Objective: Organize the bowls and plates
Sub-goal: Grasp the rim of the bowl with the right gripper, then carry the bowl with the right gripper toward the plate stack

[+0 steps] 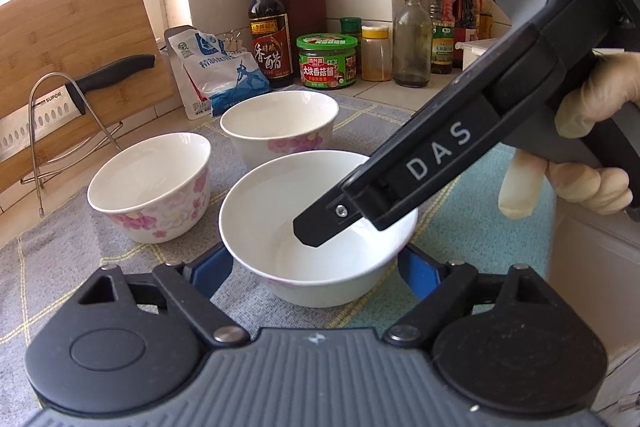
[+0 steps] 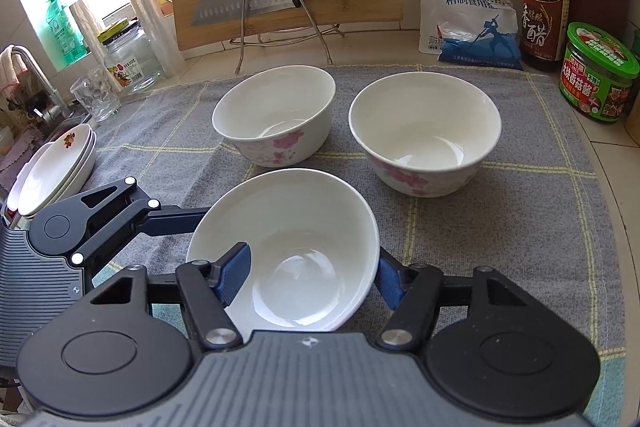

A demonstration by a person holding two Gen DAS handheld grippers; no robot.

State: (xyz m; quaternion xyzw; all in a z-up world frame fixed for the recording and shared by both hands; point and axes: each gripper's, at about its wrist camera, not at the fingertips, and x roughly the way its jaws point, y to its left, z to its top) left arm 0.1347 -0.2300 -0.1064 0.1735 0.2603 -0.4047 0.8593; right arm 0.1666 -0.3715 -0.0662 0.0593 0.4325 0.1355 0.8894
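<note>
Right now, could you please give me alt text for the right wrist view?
The right gripper straddles the rim of the nearest white bowl, one blue finger inside, one outside, while the left gripper reaches its left side. Behind, on a grey checked cloth, stand two pink-flowered bowls, left and right.

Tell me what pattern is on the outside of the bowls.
Pink flowers on white, clearest on the back bowl in the right wrist view.

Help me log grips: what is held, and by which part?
The nearest bowl. The right claw pinches its wall, one finger inside, one outside; the left claw brackets its outer sides, contact unclear.
</note>
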